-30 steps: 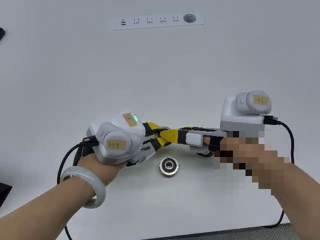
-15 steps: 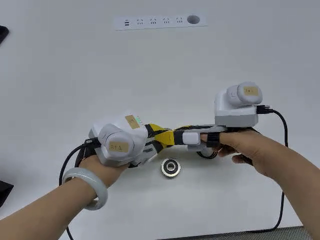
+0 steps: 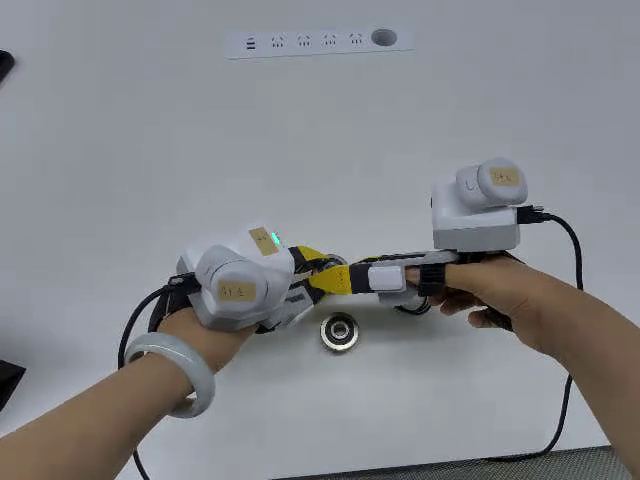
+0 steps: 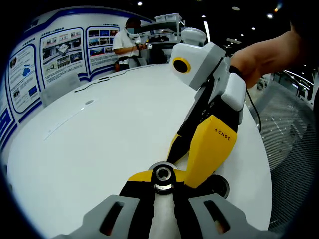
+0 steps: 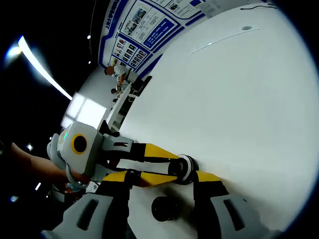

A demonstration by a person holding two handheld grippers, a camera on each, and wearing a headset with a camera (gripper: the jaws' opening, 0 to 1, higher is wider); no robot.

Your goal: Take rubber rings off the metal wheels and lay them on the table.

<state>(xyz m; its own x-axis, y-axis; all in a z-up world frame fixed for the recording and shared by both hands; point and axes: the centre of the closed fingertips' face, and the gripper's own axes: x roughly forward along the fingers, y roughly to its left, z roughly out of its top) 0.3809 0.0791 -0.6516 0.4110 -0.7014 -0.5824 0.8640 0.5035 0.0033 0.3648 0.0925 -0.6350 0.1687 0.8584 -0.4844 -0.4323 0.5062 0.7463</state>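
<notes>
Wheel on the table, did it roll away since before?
No. The wheel sits at the same spot under the power strip.

"XCNSC": right gripper [image 4: 180, 167] yellow fingers [image 4: 212, 147] | stickers [image 3: 233, 291], posters [image 4: 30, 74]: unreadable

The head view looks down on the table [image 3: 420, 140] from above, while the two gripper views, low and close, face each other across the wheel [image 4: 163, 177] they share

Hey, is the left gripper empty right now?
No, the left gripper has a metal wheel clamped between its jaws, as its own view shows.
</notes>
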